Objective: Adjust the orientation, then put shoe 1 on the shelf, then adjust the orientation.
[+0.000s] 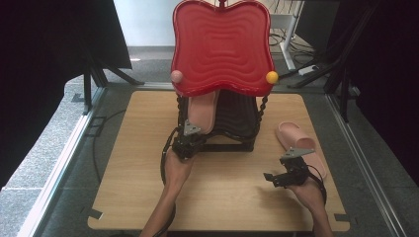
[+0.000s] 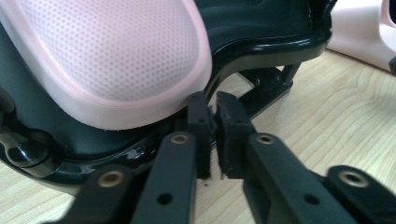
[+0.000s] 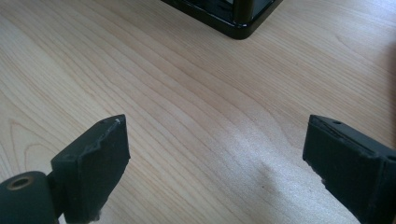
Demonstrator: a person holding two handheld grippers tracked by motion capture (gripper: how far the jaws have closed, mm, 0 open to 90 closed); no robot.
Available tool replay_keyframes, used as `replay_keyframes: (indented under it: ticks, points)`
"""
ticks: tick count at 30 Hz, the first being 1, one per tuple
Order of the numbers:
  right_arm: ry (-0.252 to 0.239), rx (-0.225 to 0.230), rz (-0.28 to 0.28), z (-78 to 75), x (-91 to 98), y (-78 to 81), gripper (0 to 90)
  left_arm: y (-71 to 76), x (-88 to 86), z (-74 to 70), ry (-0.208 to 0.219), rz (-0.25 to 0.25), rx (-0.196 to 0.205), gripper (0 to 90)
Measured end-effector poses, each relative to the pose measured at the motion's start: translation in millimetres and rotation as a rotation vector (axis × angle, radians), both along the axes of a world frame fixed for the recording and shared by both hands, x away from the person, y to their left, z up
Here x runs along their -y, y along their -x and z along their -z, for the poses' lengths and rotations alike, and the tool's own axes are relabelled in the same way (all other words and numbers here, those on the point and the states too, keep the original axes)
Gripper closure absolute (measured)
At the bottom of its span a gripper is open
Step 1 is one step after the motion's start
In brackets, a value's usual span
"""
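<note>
**Pink slipper lying on the black lower shelf**

The red tray [image 1: 222, 47] is hiding most of the rack [image 1: 237, 118]. The wooden table [image 1: 217, 187] is standing on grey floor. The left gripper [image 2: 215, 135] is nearly pressed together – nothing between, just below the pink slipper [image 2: 107, 60]. The right gripper [image 3: 215, 163] is spreading wide above bare wood – the second slipper [image 1: 301, 145] is resting nearby.

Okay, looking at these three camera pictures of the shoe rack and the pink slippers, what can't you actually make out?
- Front of the slipper on the rack: high view, hidden under the red top tray.
- Black lower shelf: high view, mostly shadowed beneath that tray.
- Second slipper: left gripper view, cut off by the top right edge.
- Left gripper: jaws nearly together just under the slipper's heel; contact with it is unclear.
- Rack corner: right gripper view, cropped by the top edge.
</note>
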State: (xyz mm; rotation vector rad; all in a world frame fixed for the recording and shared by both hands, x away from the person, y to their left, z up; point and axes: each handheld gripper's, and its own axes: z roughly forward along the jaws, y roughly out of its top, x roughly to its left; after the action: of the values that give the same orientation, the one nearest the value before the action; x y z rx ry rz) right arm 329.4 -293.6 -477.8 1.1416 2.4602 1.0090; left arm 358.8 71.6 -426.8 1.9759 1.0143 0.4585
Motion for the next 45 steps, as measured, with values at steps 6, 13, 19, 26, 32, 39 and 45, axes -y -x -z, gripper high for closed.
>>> replay_keyframes:
  ticks: [6, 13, 19, 26, 32, 39, 45]
  points:
    - [0.001, 0.006, 0.001, -0.4, -0.4, 0.5, 7.6, 10.0, 0.2, -6.3, -0.001, 0.012, 0.017, 54.6]
    - [0.005, 0.007, 0.0, -0.9, -0.5, 0.7, 7.5, 24.5, -4.2, -10.3, -0.007, 0.063, 0.0, 28.6]
    - [0.004, 0.013, 0.008, -2.2, 1.3, 0.9, 7.3, 36.4, -13.4, -3.9, -0.074, 0.061, -0.04, 14.0]
    - [0.004, 0.017, 0.02, -3.8, 4.6, 0.6, 6.7, 43.5, -28.9, 8.2, -0.093, 0.051, -0.086, 7.6]
    - [0.006, 0.023, 0.038, -6.3, 10.6, 0.8, 6.1, 43.5, -43.1, 23.1, -0.11, 0.035, -0.115, 4.9]
    - [-0.044, 0.026, 0.09, -9.3, 19.8, 0.4, 5.6, 44.6, -54.6, 36.8, -0.157, 0.031, -0.117, 0.0]
    - [-0.042, 0.029, 0.134, -12.1, 32.5, 0.5, 7.6, 46.7, -66.1, 41.3, -0.138, 0.024, -0.117, 0.0]
